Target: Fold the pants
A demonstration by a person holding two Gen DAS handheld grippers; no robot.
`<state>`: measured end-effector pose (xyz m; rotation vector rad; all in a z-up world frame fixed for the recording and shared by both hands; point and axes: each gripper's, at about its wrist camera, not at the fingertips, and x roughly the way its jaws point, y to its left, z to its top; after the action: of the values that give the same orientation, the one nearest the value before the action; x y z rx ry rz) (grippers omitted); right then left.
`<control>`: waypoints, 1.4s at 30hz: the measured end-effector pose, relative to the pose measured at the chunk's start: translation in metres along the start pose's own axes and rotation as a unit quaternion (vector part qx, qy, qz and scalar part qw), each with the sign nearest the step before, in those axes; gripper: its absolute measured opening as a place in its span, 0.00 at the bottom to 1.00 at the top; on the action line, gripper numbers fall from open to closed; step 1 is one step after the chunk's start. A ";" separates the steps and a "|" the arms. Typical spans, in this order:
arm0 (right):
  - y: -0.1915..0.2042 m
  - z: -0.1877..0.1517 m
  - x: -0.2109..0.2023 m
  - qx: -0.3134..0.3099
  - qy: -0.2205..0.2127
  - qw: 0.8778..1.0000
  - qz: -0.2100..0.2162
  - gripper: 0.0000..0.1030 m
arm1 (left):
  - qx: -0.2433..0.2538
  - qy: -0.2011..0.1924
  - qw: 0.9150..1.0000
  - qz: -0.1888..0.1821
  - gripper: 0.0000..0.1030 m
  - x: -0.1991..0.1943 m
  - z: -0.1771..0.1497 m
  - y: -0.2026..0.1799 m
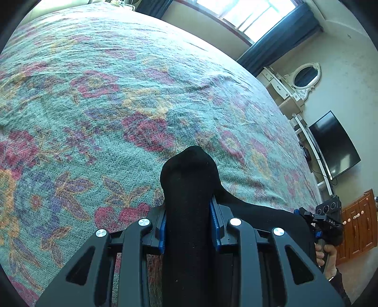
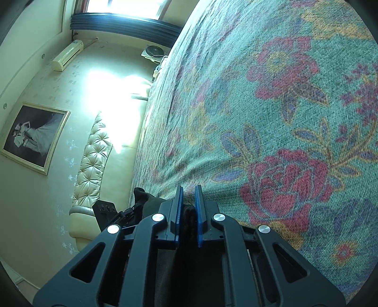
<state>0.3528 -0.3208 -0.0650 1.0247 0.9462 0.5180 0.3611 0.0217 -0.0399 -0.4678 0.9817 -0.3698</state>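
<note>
Black pants (image 1: pixel 189 189): thick bunched fold clamped between blue pads (image 1: pixel 163 232) of left gripper (image 1: pixel 189 226), rounded end poking out past fingertips, rest draping off to right side of that tool toward right gripper (image 1: pixel 329 218). Held above floral bedspread (image 1: pixel 106 94), which spreads ahead of and to both sides of tool.

Right gripper (image 2: pixel 189 212) in own view: blue pads (image 2: pixel 199 217) drawn close, narrow gap, dark fabric (image 2: pixel 187 216) pinched between them; clenched on pants. Left gripper (image 2: pixel 111 211) off to its left, more black cloth there.

Hand (image 1: pixel 327 255) on right tool's handle, lower right of left view.

Beyond bedspread edge: television (image 1: pixel 335 144), oval mirror (image 1: pixel 306 75), window (image 1: pixel 248 14); tufted headboard (image 2: pixel 94 163), framed picture (image 2: pixel 33 137).
</note>
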 end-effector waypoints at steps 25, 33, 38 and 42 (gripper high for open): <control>0.002 -0.119 -0.075 0.041 0.043 0.998 -0.002 0.85 | -0.106 0.032 0.982 -0.152 0.70 -0.087 -0.116 0.050; 0.015 -0.143 -0.066 0.014 0.040 0.999 -0.022 0.90 | -0.111 0.053 0.977 -0.171 0.74 -0.088 -0.143 0.030; 0.021 -0.148 -0.057 0.012 0.043 0.999 -0.022 0.90 | -0.102 0.049 0.979 -0.171 0.77 -0.083 -0.150 0.012; 0.023 -0.149 -0.054 0.004 0.044 0.999 -0.023 0.87 | -0.115 0.033 0.977 -0.175 0.77 -0.079 -0.152 0.016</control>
<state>0.1986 -0.2786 -0.0513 0.9923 1.0485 0.5250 0.1926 0.0429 -0.0645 -0.8484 1.0107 -0.5948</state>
